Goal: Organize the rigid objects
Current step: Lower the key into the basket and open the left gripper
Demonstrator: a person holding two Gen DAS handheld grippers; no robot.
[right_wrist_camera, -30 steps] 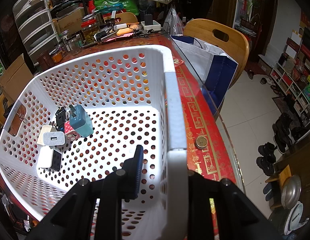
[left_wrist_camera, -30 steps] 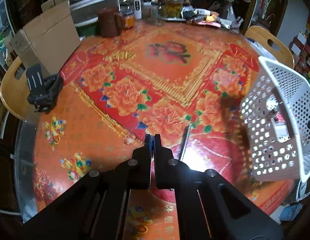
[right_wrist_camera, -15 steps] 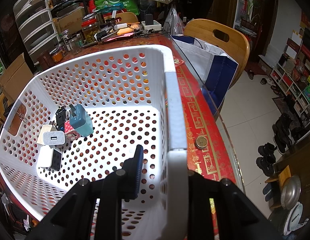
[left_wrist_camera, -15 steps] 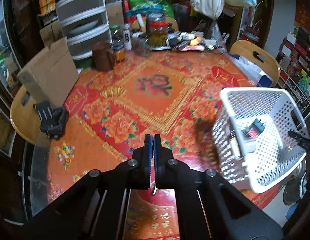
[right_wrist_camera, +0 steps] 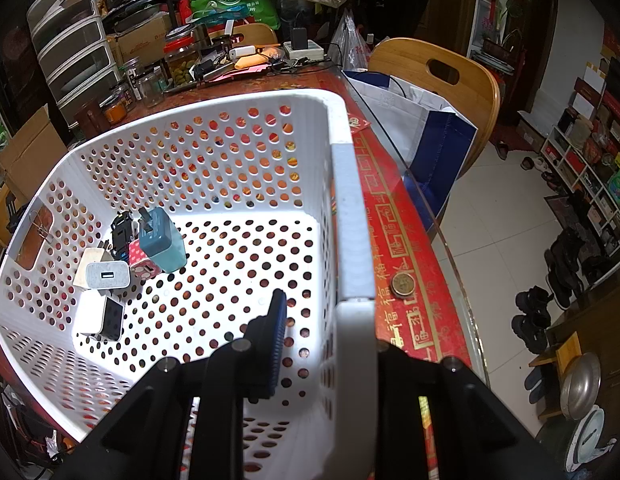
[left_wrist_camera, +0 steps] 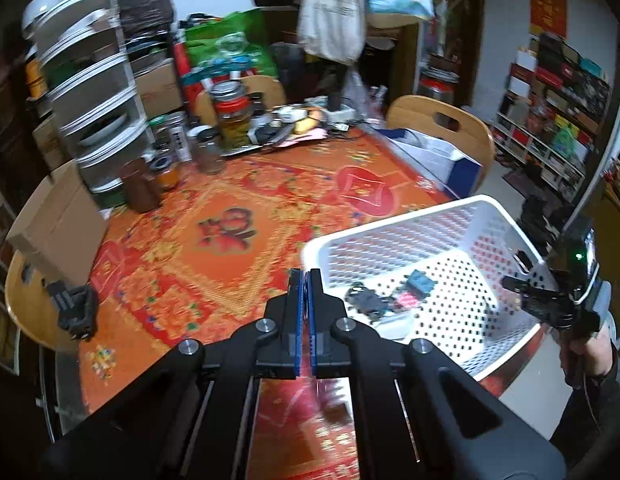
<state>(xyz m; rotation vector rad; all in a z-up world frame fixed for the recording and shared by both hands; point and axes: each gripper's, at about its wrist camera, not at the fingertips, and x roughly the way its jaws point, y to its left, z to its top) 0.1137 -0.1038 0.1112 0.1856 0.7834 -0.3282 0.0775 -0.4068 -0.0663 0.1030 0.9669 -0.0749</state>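
The white perforated basket (right_wrist_camera: 213, 104) stands on the table (left_wrist_camera: 229, 240) near its right edge. It is gripped at its near wall by the right gripper (right_wrist_camera: 330, 320): one finger is seen inside the wall, the other is hidden outside it, and the jaws are narrowed onto the plastic. The chargers, judged to be the task's things, lie gathered at one side of the basket floor. A teal charger (right_wrist_camera: 161, 240) leans on a pink dotted one (right_wrist_camera: 143, 266), with a white charger (right_wrist_camera: 105, 276) and a black plug (right_wrist_camera: 121, 232) touching or just beside them. The left gripper (left_wrist_camera: 307, 280) hangs above the tablecloth just beside the basket's near rim, its blue pads pressed fully together. Whether something thin is pinched there cannot be told, since the picture is blurred below the jaws. The step in hand is judged to be a carry over the rim or a return for the next item — possibly the black object (left_wrist_camera: 75, 312) at the table's far left edge. For it to be done well, the basket should be held steady by the right gripper and not tipped, so the pile is not sent sliding. The rim should be cleared with room to spare, and the jaws should be opened low over bare floor, clear of the chargers. A coin (right_wrist_camera: 402, 283) lying outside the basket by the right wall should not be knocked off.
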